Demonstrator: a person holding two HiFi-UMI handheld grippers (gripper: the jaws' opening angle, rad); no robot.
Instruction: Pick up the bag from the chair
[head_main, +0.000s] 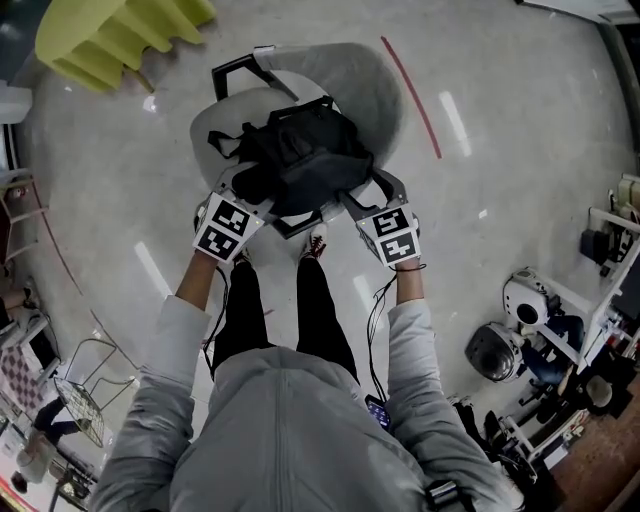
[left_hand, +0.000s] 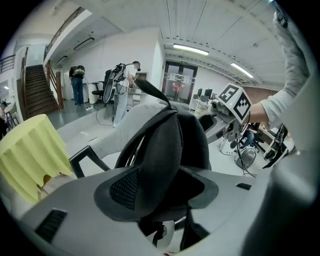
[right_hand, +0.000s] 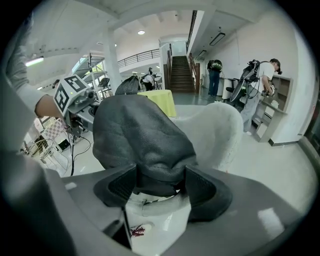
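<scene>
Black fabric bag lies over the seat of the pale grey shell chair, straight ahead of the person at 12 o'clock in the head view. Whether it has cleared the seat cannot be told.

Both forearms reach forward and slightly inward, sleeves pushed to the wrists, marker cubes facing up. The left gripper meets the bag's near edge at about 7 o'clock of it. In the left gripper view its jaws are clamped on a fold of the bag's black mesh fabric, which rises upright between them. The right gripper meets the near edge at about 5 o'clock. In the right gripper view it pinches a bunched dark grey fold of the bag tight between both pads, with the chair back behind.

The two grippers are apart, one at each near corner of the bag. The person's shoes stand just beside the chair's front edge.

Bare polished floor surrounds the chair. A yellow cloth-draped table is near at 10 o'clock, a red floor line runs just beside the chair at 2 o'clock, and white helmets and gear sit well apart at 4 o'clock.
</scene>
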